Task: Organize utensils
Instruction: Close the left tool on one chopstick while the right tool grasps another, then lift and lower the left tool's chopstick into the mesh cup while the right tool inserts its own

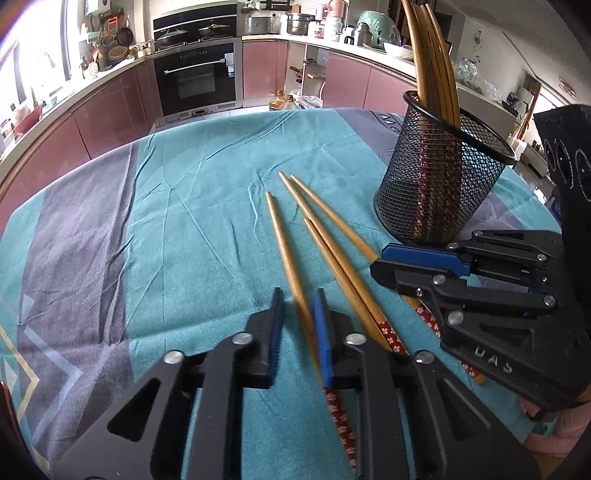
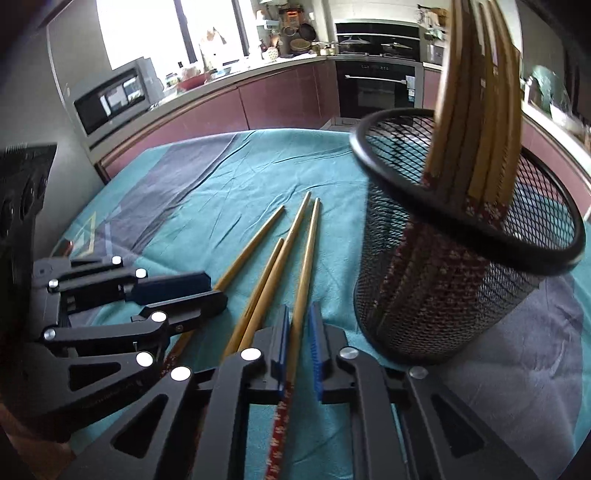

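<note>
4 chopsticks (image 1: 291, 251) flat on cloth, tips pointing away fm claws.

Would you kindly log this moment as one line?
left gripper: shut on chopstick | right gripper: shut on chopstick | four loose | holder: upright

We note daylight from an overexposed window (image 2: 147, 29); strong fisheye curvature, dark vignetted corners, slight motion blur on near chopsticks (image 1: 295, 280).
</note>
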`<act>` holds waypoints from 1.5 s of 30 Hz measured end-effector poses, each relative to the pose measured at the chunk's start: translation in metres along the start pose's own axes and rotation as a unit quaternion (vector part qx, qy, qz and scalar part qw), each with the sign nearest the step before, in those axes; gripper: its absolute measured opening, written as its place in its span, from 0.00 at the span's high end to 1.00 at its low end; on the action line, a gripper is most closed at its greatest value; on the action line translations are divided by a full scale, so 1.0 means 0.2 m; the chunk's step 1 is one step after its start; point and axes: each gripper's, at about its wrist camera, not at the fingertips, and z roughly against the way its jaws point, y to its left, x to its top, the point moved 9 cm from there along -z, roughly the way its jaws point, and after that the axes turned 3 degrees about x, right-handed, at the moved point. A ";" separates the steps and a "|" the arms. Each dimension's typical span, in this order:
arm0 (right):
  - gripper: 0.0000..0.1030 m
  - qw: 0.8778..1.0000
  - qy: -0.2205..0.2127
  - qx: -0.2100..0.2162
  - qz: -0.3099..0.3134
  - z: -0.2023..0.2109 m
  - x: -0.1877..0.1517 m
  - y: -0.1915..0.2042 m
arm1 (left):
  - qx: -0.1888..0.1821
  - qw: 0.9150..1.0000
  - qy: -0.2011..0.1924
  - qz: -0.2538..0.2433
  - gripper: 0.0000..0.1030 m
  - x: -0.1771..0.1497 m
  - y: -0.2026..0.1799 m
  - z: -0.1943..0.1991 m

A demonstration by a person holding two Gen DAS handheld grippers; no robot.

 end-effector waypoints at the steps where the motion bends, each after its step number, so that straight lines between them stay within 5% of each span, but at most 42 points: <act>1: 0.93 1.000 -0.002 0.003 -0.006 0.00 0.00 -0.01 | -0.003 1.000 0.000 0.005 0.89 0.00 0.00 0.00; 11: 0.95 0.999 -0.033 0.029 -0.025 0.13 -0.01 -0.01 | -0.022 0.999 -0.011 0.033 0.92 -0.03 0.02 0.08; 19: 0.95 0.999 0.000 0.041 0.025 0.13 -0.09 0.08 | -0.047 0.999 0.003 0.001 0.92 -0.11 -0.07 0.09; 32: 0.93 0.999 0.015 0.039 0.019 0.04 -0.06 0.03 | -0.060 0.998 0.022 -0.005 0.86 -0.07 -0.07 0.01; 45: 0.94 0.997 -0.059 0.044 0.021 0.34 0.05 0.00 | -0.076 0.997 -0.004 0.015 0.93 0.01 -0.06 0.15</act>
